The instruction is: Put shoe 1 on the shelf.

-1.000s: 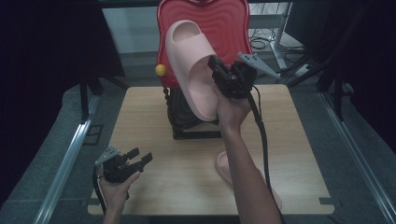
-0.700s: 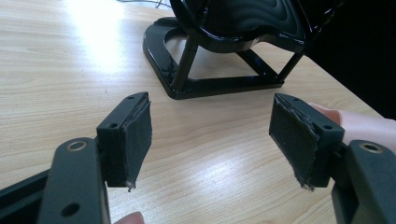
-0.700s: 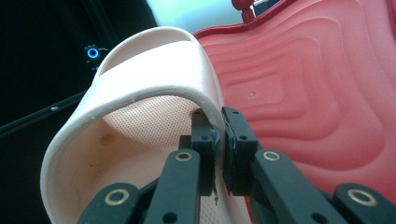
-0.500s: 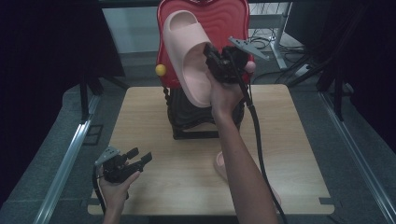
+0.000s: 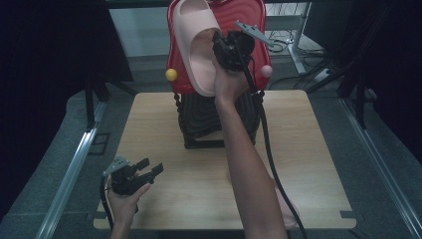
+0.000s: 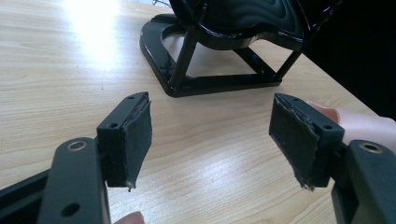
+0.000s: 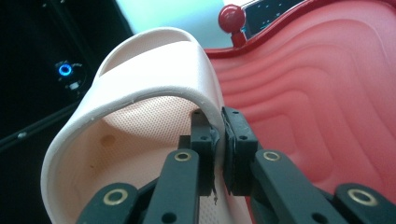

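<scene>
**Pink slipper raised against red rack panel; left gripper idle at table edge**

High view: we saw the right gripper held up at arm's length, above the rear of the wooden table, w/ the pink slipper hanging toe-up beside it, on its left. The slipper lay in front of the red ribbed panel of the rack, whose black base stood on the table's rear centre. A yellow knob and a pink knob flanked the panel's lower corners.

Right gripper view: we found the gripper clamped on the slipper, jaws pinching the edge of the strap, one pad inside the strap, the other outside. The red panel sat just behind, to the right; whether slipper & panel touched, we couldn't tell. A red knob topped the panel.

Left gripper: held low near the table's front-left corner, well apart from the rack. In the left gripper view its jaws stood wide apart w/ nothing between them, above bare table, the black base ahead.

A second pink slipper lay on the table near the front, partly hidden by the right forearm.
</scene>
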`<action>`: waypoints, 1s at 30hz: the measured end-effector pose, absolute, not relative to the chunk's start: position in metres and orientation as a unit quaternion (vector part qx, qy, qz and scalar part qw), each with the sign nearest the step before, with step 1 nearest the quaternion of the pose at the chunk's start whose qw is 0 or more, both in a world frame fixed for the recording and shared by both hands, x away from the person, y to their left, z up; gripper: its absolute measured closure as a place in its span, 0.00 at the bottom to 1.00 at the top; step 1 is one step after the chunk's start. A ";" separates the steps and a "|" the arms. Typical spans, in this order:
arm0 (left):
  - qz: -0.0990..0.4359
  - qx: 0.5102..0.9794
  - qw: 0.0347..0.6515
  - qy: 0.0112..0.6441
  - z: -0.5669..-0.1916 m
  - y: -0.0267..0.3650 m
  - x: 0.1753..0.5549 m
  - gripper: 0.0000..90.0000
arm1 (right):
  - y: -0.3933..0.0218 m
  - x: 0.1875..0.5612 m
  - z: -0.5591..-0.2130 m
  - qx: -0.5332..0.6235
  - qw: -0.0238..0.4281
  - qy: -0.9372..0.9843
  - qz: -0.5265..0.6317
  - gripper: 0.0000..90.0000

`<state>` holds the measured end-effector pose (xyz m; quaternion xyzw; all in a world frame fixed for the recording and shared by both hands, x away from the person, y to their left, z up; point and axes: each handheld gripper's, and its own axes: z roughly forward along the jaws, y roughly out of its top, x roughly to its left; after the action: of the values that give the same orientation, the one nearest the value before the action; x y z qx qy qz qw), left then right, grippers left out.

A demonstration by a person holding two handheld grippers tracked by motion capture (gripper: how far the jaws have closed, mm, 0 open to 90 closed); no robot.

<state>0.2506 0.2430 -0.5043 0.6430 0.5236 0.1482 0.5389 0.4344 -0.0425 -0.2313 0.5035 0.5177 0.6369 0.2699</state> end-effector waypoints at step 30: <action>0.147 0.635 0.544 0.529 -0.506 0.251 0.251 0.33 | -0.010 0.474 -0.229 0.532 0.278 0.490 0.632 0.89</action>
<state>0.2509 0.2506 -0.5061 0.6345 0.5294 0.1472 0.5435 0.4744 -0.0101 -0.2288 0.5317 0.4905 0.6323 0.2776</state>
